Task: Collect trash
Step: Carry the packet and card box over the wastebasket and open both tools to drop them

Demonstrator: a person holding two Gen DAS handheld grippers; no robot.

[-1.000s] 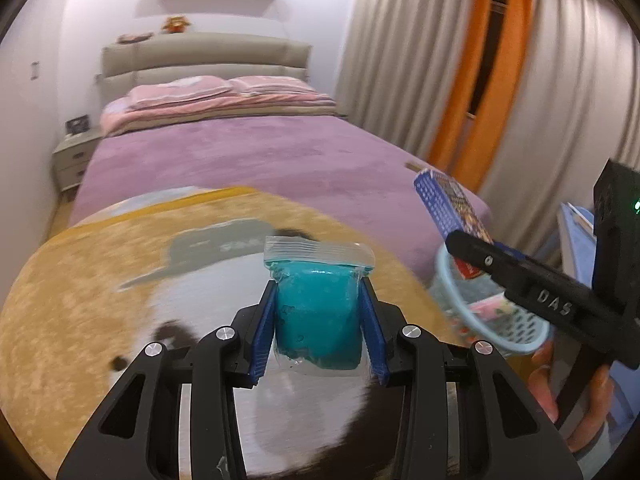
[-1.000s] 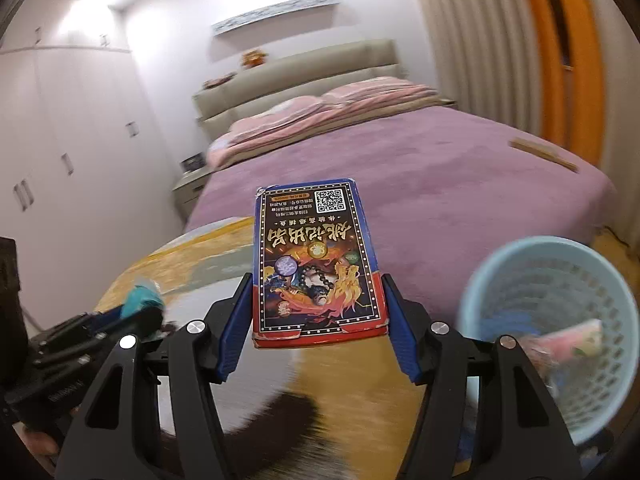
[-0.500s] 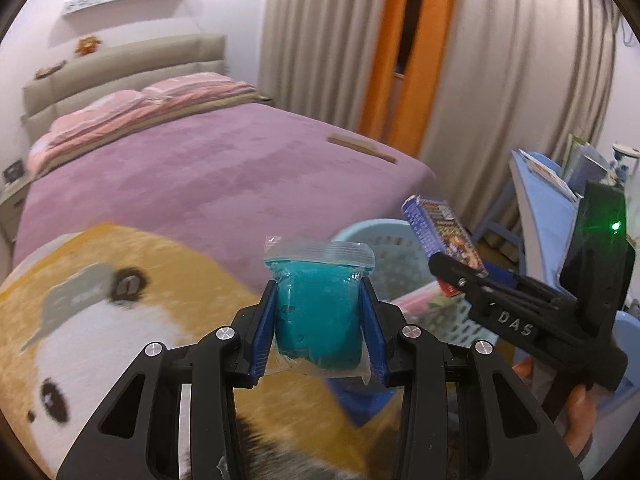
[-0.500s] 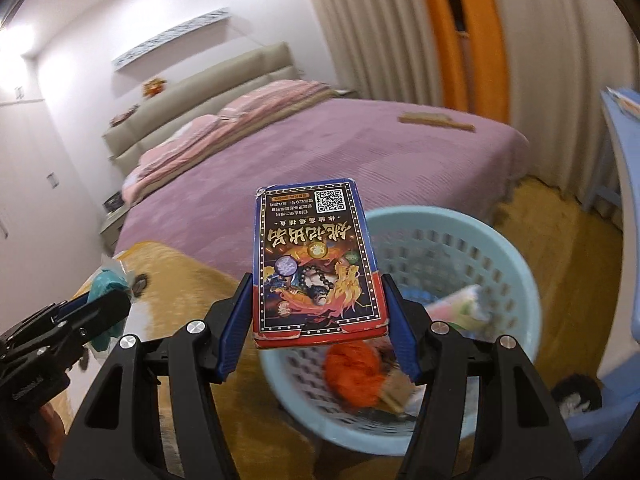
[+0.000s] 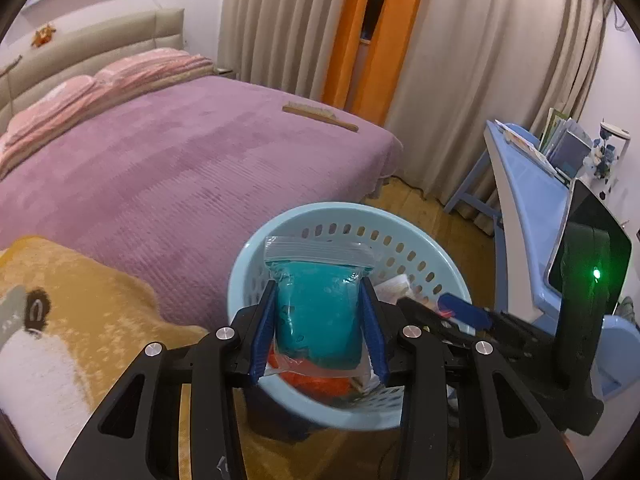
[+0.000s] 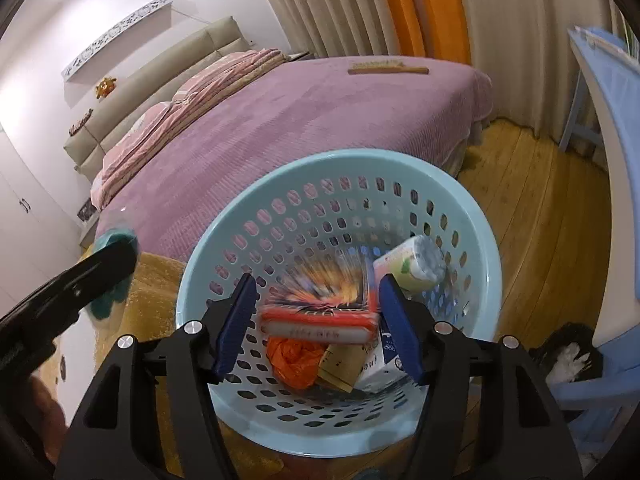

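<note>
a clear zip bag of teal stuff (image 5: 318,312) is clamped upright between the blue pads of the left gripper (image 5: 319,330), its sealed top standing above the fingertips. directly ahead of and below that gripper a light blue perforated basket (image 5: 436,252) is seen, and the bag is held over the near rim. the right gripper (image 6: 318,330) is spread wide above the same basket (image 6: 248,216), with nothing pinched between its pads; a red and blue card box (image 6: 320,312) is seen blurred in the gap between the fingers, clear of both pads, over the basket's inside. beneath it an orange crumpled wrapper (image 6: 294,362), a brown carton (image 6: 344,360) and a white carton (image 6: 386,356) are lying on the basket floor, and a pale green packet (image 6: 412,266) is leaned against the wall ahead and to the right. beyond the basket a purple bedspread (image 6: 320,120) is spread, with a wooden brush (image 6: 388,67) laid near its far edge.
</note>
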